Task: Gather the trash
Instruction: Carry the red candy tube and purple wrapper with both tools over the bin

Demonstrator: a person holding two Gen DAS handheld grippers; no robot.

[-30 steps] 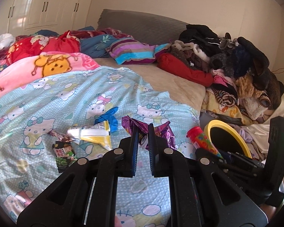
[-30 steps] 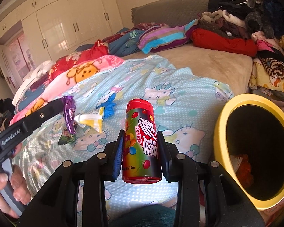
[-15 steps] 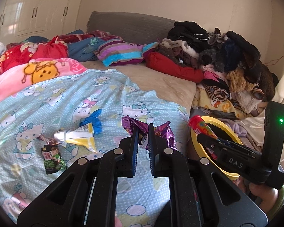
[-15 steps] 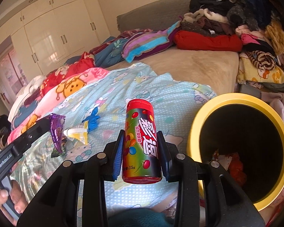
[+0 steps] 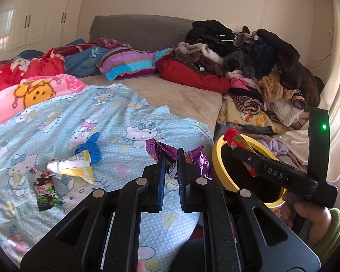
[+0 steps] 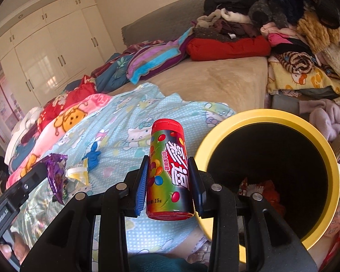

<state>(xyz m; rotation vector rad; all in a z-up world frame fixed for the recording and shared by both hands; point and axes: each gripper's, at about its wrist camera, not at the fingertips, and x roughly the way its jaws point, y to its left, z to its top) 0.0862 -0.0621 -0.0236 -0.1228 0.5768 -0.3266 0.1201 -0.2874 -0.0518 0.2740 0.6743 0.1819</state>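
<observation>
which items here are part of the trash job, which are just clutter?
Job: purple wrapper in left gripper; candy tube in right gripper; yellow bin; yellow-white wrapper, dark snack packet.
Lying about: clothes pile, striped pillow, blankets.

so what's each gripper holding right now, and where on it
The left gripper pinches the purple foil wrapper near its crumpled middle. The right gripper clamps the red-capped candy tube by its sides, about mid-body.

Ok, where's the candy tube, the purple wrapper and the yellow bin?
candy tube (image 6: 170, 170): right wrist view, middle of its label.
purple wrapper (image 5: 198, 159): left wrist view, crinkled right part.
yellow bin (image 6: 260, 116): right wrist view, top of its rim.
</observation>
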